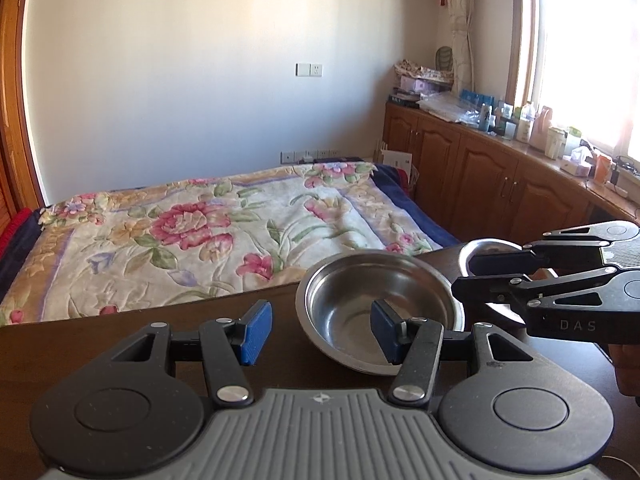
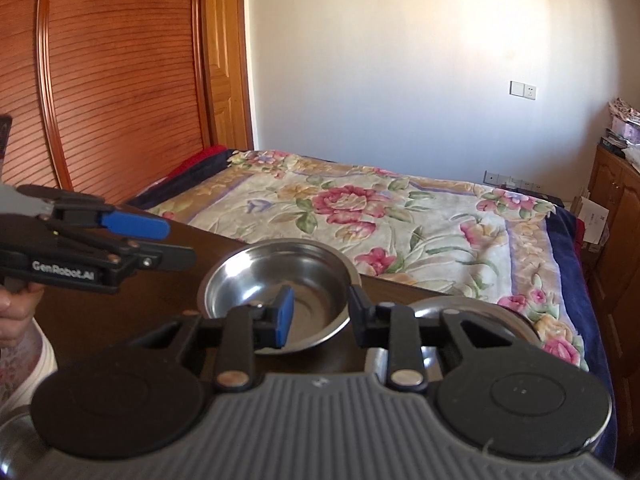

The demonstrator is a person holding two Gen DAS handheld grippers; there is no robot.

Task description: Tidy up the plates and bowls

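A shallow steel bowl (image 1: 352, 300) (image 2: 256, 280) sits on the dark wooden table (image 1: 120, 340). My left gripper (image 1: 320, 332) is open beside the bowl's left rim with nothing between its blue pads (image 1: 256, 332); in the right wrist view the left gripper (image 2: 180, 242) hovers just short of that rim. My right gripper (image 2: 320, 312) is open and straddles the bowl's right rim, one pad (image 2: 285, 316) over the inside and the other finger outside, not pressing. It comes in from the right (image 1: 464, 274). A second steel dish (image 1: 488, 246) (image 2: 480, 312) lies behind it, partly hidden.
A bed with a floral blanket (image 1: 220, 232) lies just past the table's far edge. Wooden cabinets (image 1: 480, 176) with cluttered tops line the right wall under a bright window. A slatted wooden wardrobe (image 2: 120, 80) stands at left. A person's hand (image 2: 16, 312) holds the left gripper.
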